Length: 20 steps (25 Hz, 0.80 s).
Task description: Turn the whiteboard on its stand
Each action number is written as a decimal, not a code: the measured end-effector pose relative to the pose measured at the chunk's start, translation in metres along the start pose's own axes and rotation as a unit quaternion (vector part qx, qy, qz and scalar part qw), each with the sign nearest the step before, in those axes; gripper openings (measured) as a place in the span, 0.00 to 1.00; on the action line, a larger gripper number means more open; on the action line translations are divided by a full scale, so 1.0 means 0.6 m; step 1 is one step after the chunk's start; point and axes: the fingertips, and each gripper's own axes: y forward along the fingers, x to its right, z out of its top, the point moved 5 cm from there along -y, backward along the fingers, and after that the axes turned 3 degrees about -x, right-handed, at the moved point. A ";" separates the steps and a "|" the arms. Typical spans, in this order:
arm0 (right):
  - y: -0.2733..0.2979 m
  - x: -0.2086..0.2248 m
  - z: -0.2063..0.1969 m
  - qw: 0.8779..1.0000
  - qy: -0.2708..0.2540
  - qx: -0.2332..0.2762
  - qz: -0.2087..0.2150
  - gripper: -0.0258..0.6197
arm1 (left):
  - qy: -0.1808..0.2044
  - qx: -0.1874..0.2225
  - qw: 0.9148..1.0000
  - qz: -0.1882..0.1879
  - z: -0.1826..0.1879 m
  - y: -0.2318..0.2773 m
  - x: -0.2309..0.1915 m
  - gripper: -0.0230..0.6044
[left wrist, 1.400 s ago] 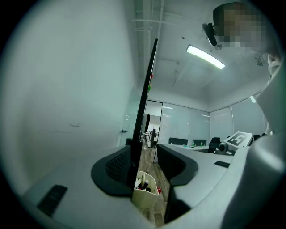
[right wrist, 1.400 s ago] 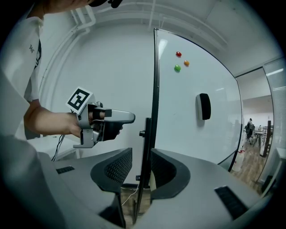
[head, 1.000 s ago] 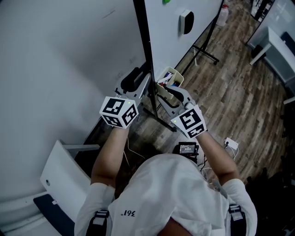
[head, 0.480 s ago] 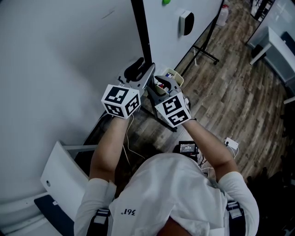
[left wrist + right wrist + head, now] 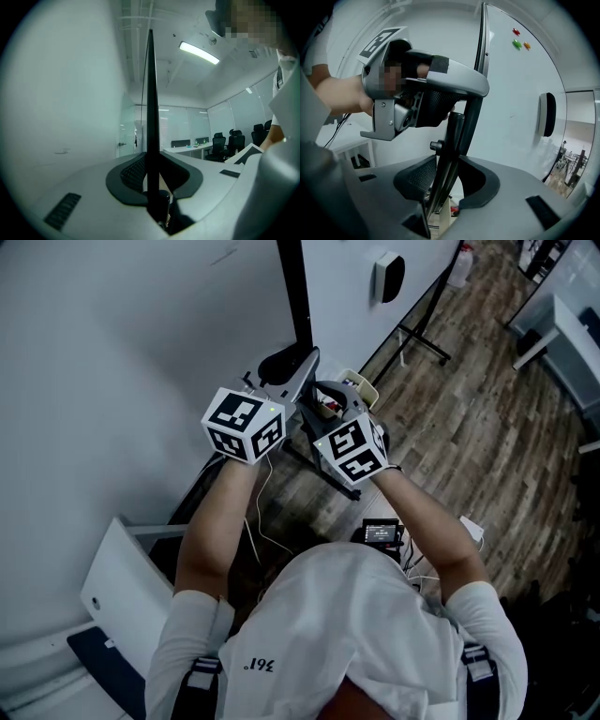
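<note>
Clamping the left gripper onto the whiteboard frame at twelve o'clock, with jaws just closing in; straddling that frame with the wide-open right gripper, newly arrived from three o'clock. Suggests a hold nearly set for turning.

An office — swivel chairs, a long desk, glass partitions behind.
</note>
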 end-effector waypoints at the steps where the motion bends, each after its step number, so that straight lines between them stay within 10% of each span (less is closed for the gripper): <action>1: 0.001 0.001 0.000 1.000 0.000 0.000 0.001 0.28 | 0.000 -0.002 1.000 0.000 0.000 0.001 -0.001 0.17; 20: 0.018 0.025 -0.019 1.000 0.007 0.002 -0.021 0.28 | -0.019 -0.002 1.000 -0.017 -0.015 0.038 -0.015 0.17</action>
